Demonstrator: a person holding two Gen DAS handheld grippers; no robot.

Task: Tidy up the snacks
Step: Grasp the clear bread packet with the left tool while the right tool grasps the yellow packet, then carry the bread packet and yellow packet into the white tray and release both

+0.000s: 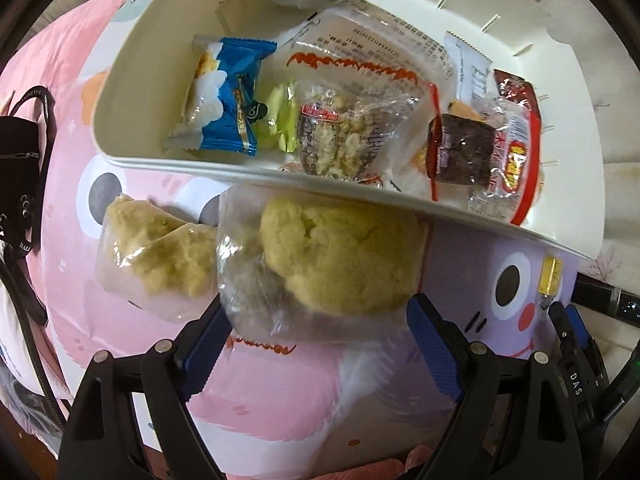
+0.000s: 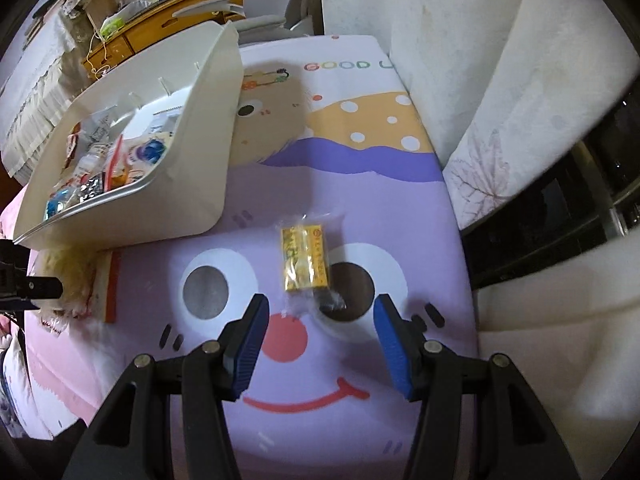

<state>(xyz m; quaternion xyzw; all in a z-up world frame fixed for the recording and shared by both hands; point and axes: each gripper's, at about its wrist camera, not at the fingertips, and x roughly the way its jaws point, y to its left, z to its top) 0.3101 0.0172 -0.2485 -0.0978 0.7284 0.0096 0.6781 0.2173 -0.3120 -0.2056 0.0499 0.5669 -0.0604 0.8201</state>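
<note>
A cream plastic bin (image 1: 132, 92) holds several wrapped snacks; it also shows in the right wrist view (image 2: 188, 184) at the left. My left gripper (image 1: 320, 332) is closed on a clear-wrapped pale yellow cake (image 1: 340, 256), held just below the bin's near rim. A second wrapped cake (image 1: 160, 252) lies to its left on the cartoon-print sheet. My right gripper (image 2: 320, 320) is open, its blue pads on either side of the near end of a small yellow wrapped snack (image 2: 306, 258) lying on the purple sheet; the snack also shows in the left wrist view (image 1: 550, 276).
A black bag with straps (image 1: 20, 152) lies at the left. A white cushion (image 2: 500, 80) borders the sheet on the right. A wooden desk with clutter (image 2: 160, 20) stands behind the bin.
</note>
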